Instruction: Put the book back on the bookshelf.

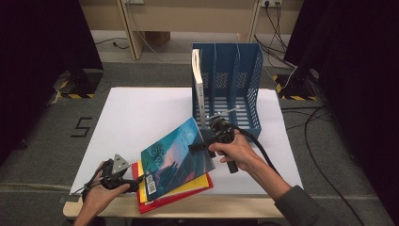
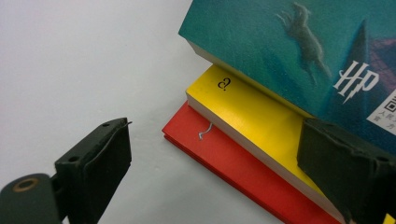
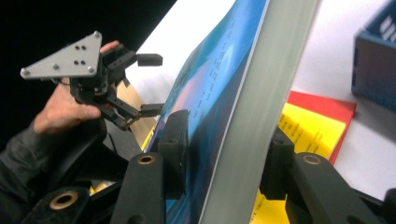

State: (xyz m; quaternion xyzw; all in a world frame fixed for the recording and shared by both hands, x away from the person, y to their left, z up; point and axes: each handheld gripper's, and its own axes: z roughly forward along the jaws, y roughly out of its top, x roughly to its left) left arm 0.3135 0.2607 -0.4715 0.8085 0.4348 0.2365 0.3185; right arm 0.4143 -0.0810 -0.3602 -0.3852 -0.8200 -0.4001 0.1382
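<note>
1. High view: at centre frame the right gripper (image 1: 200, 144) has the teal book (image 1: 176, 157) clamped by its edge and tilted up off the yellow book (image 1: 197, 184) and red book (image 1: 155, 203) at the lower edge of the white desk (image 1: 136, 113). The blue file rack (image 1: 235, 84), one white book (image 1: 197, 80) already upright in its left slot, stands at upper centre. At lower left the left gripper (image 1: 136, 181) rests beside the stack, jaws wide, holding nothing.
2. Left gripper view: the jaws stand spread, the right-hand pad over the yellow book (image 2: 252, 116); whether it touches is hard to tell. The teal cover (image 2: 289, 51) runs off the top right.
3. Right gripper view: both pads press the teal book (image 3: 219, 107) across its thickness. The grip looks best kept square, the spine turned upright and aimed at an open slot. The rack (image 3: 376, 60) is cut off at right, and its free slots are hidden.
</note>
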